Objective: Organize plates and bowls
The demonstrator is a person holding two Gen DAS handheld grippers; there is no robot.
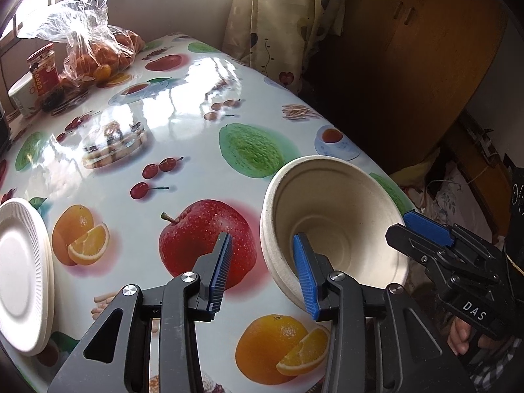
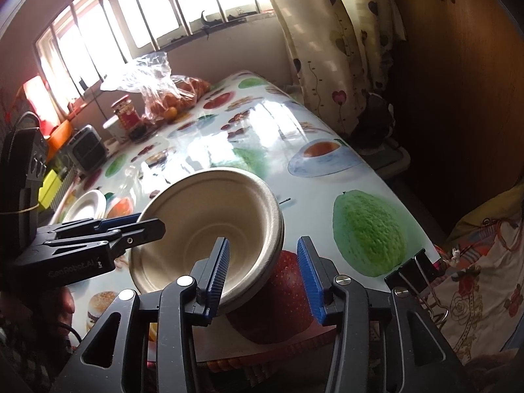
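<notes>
A stack of beige paper bowls [image 1: 340, 216] rests near the table's right edge, its mouth tipped toward me. My left gripper [image 1: 263, 273] is open and straddles the near-left rim, with one blue pad inside the bowl and the other outside, clear of the wall. In the right wrist view my right gripper [image 2: 265, 275] is open across the opposite rim of the bowls [image 2: 196, 216], again one pad in and one out. Each gripper shows at the edge of the other's view. A stack of white paper plates [image 1: 19, 271] lies at the table's left edge.
The fruit-print tablecloth [image 1: 183, 104] covers the table. At the far left corner sit a plastic bag of oranges [image 1: 95, 52], a red jar [image 1: 42, 68] and a white cup [image 1: 23, 95]. A curtain [image 1: 278, 16] and a wooden wardrobe [image 1: 409, 65] stand beyond the right edge.
</notes>
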